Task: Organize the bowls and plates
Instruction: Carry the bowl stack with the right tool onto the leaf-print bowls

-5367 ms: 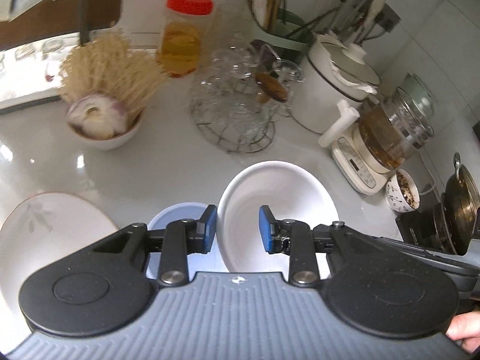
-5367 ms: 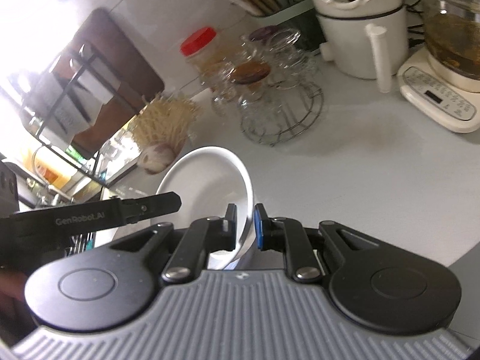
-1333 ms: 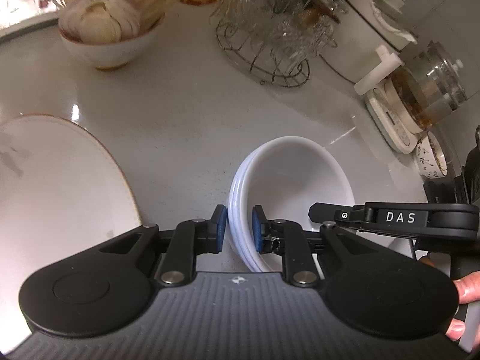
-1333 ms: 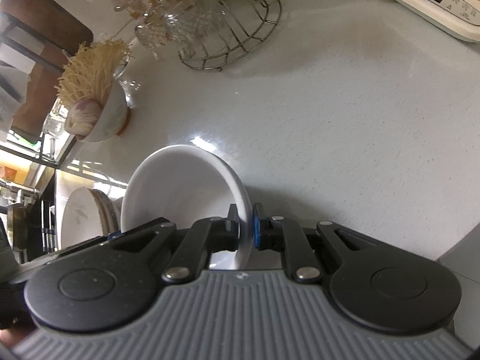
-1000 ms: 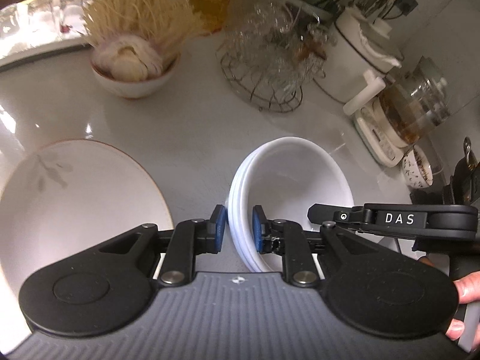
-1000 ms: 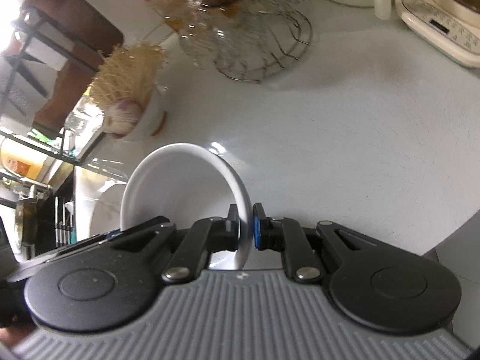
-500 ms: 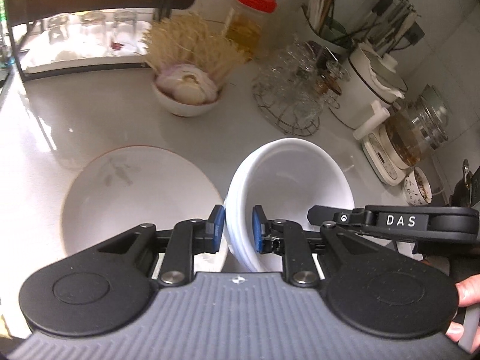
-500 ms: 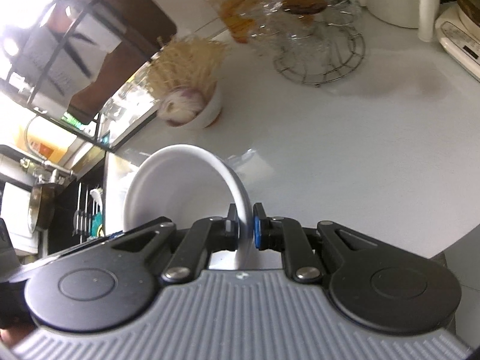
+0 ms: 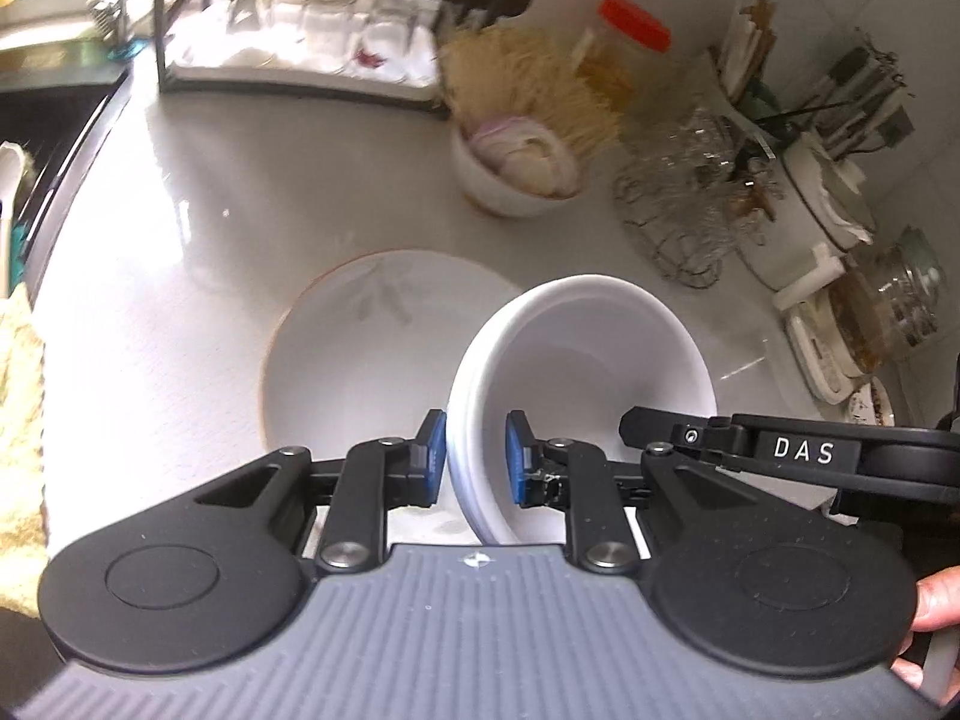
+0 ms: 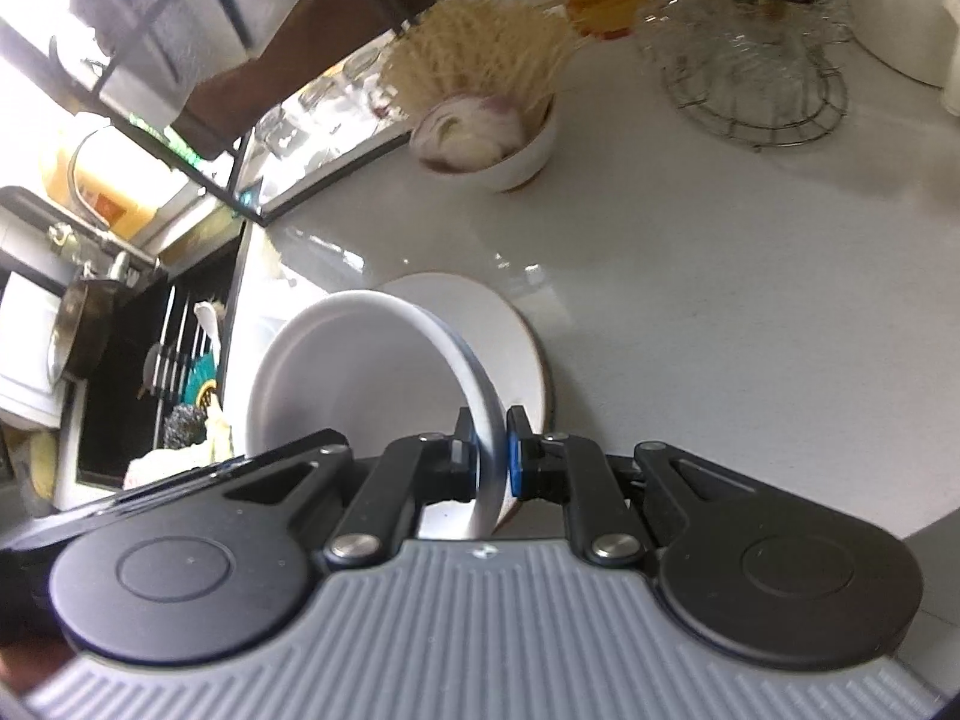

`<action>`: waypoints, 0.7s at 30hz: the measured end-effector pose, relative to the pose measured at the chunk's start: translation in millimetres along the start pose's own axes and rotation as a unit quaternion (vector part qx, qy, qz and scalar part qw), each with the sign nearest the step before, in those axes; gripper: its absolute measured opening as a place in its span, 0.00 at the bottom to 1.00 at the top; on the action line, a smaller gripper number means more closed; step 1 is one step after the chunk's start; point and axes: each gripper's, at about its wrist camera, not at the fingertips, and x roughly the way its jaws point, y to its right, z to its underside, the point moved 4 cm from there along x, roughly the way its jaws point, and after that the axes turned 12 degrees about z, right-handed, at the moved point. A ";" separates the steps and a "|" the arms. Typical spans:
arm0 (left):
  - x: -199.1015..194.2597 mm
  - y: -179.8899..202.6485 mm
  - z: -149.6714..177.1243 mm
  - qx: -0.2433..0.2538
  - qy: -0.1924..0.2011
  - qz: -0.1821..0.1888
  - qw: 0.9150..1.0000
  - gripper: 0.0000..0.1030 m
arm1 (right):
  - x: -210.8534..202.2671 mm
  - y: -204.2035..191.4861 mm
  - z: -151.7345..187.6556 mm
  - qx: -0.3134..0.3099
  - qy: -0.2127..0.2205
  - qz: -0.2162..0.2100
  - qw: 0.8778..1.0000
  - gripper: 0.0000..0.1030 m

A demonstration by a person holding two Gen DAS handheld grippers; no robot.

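Both sets of tongs, left tongs [image 9: 475,463] and right tongs [image 10: 491,457], are clamped on opposite rims of the stacked white bowls [image 9: 585,354], held above the flat plate [image 9: 360,348] on the table [image 9: 180,252]; nesting looks done, setting down remains.

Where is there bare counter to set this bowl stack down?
Bare counter lies left of the plate, toward the glass rack. Another open patch sits right of the plate, below the wire basket. Crowded around the onion bowl and the appliances.
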 end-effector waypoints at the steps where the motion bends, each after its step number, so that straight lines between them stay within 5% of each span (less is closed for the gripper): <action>1: 0.7 -4.4 0.6 -0.002 -0.001 -0.002 1.000 0.22 | 3.2 -2.0 1.2 -0.003 -0.003 0.001 1.000 0.12; 21: 19.3 -55.2 0.2 -0.016 -0.034 -0.014 0.999 0.22 | 47.4 -34.9 3.8 -0.029 -0.021 0.014 0.999 0.14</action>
